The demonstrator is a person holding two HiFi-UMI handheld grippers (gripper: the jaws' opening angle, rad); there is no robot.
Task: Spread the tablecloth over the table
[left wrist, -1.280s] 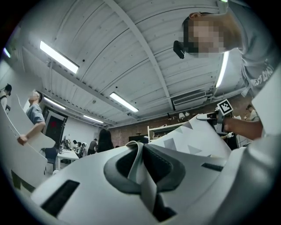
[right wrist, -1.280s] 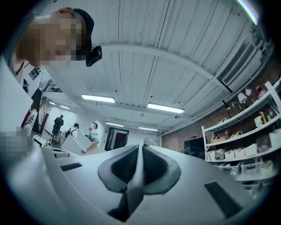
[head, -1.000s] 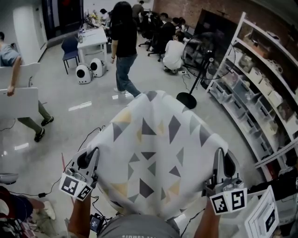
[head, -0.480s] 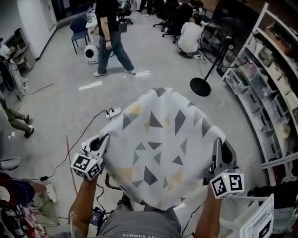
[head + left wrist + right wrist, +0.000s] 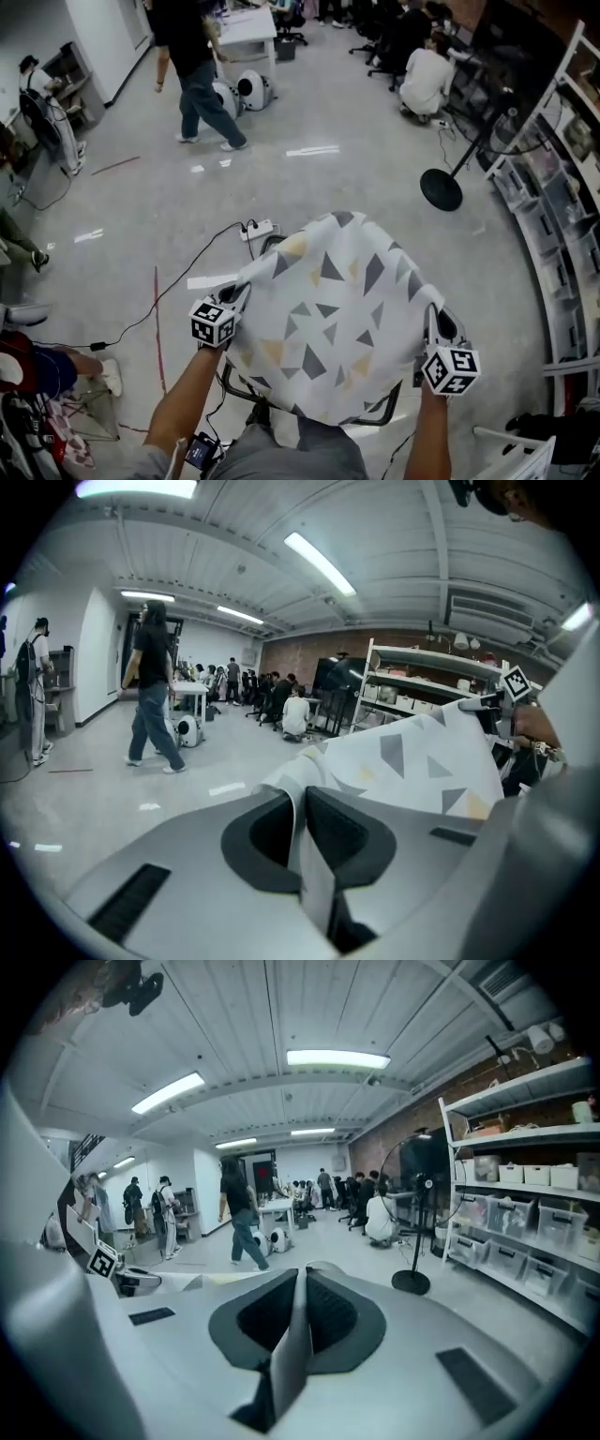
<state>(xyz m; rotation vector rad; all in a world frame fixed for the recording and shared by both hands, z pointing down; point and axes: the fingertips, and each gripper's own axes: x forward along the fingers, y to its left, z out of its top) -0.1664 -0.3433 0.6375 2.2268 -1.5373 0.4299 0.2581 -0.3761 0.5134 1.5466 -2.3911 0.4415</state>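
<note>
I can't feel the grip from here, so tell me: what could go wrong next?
Slip: the left gripper and right gripper each pinch only a thin edge of the tablecloth, so a tug could pull it free.
Crooked landing: the cloth arches up and hides most of the dark frame beneath, so it may settle off-centre.

"What's the tally on the workshop floor?"
"Two grippers, left gripper (image 5: 240,294) and right gripper (image 5: 433,317); one tablecloth (image 5: 337,319)."
"And beyond them?"
"One pedestal fan (image 5: 442,188), two white domed machines (image 5: 254,88), one power strip (image 5: 258,229)."
</note>
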